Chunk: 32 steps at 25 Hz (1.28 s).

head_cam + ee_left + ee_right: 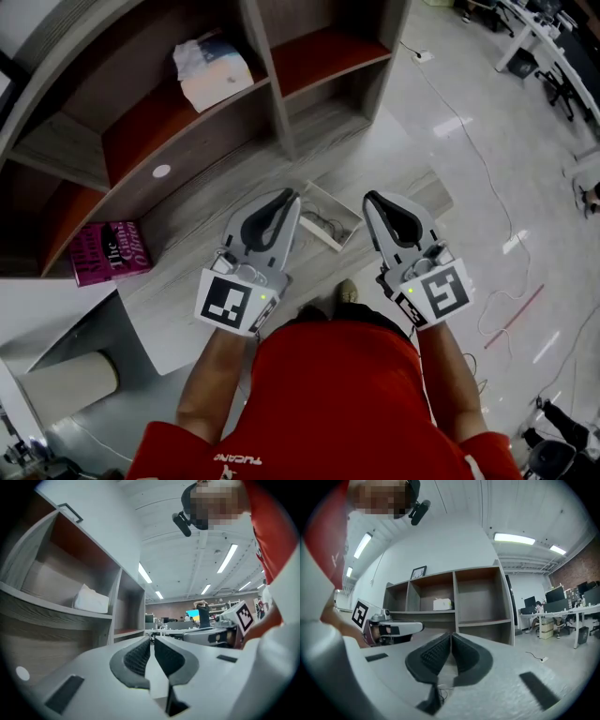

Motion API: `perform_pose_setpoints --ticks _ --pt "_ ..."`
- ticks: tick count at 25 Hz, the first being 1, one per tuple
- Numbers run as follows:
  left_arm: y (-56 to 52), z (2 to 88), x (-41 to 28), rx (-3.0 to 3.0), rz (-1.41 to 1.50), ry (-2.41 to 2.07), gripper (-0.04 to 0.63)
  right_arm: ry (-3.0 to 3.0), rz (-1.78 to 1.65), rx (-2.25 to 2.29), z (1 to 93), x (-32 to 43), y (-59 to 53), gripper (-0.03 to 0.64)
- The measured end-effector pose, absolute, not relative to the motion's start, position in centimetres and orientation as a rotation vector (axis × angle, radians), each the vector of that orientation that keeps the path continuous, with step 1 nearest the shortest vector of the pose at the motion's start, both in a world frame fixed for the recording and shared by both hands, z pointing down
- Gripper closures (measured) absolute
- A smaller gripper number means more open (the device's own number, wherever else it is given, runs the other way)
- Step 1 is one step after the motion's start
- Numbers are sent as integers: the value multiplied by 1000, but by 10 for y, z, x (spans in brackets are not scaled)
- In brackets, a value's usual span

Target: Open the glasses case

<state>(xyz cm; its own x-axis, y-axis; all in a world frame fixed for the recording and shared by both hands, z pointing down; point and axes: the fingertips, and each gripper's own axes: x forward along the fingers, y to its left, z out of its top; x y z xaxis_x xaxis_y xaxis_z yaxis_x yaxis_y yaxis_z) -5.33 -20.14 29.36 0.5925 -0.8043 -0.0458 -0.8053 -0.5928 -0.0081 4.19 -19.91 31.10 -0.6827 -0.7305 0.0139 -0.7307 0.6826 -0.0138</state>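
Both grippers are held up level in front of the person's red shirt, side by side. My left gripper (292, 195) (152, 638) has its jaws together with nothing between them. My right gripper (368, 197) (451, 634) is shut too, and empty. Beyond their tips, on the grey wooden shelf top (225, 234), lies a shallow white open box (328, 220) with something dark and thin inside; I cannot tell whether it is the glasses case. Each gripper view shows the other gripper alongside it.
The wooden shelf unit (454, 602) has red-backed compartments; a white folded bundle (214, 70) lies in one and a pink book (111, 251) on a lower shelf. A pale cylinder (70, 384) lies at lower left. Cables and a power strip (422, 56) are on the glossy floor.
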Motion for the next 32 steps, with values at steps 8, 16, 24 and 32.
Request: perform_pose_setpoints --ticks 8,16,24,32 --pt "-182 294 -49 -2761 48 1387 583 -2939 -33 1289 296 36 -182 612" --pt "-177 295 -52 -2733 37 1401 587 -2922 -34 1302 302 35 -177 614" --pt "-175 298 -52 -2727 34 1416 586 -2913 -30 1318 304 42 -177 614" --pt "-177 301 -51 -2732 23 1427 586 -2906 -25 1321 306 47 -177 614"
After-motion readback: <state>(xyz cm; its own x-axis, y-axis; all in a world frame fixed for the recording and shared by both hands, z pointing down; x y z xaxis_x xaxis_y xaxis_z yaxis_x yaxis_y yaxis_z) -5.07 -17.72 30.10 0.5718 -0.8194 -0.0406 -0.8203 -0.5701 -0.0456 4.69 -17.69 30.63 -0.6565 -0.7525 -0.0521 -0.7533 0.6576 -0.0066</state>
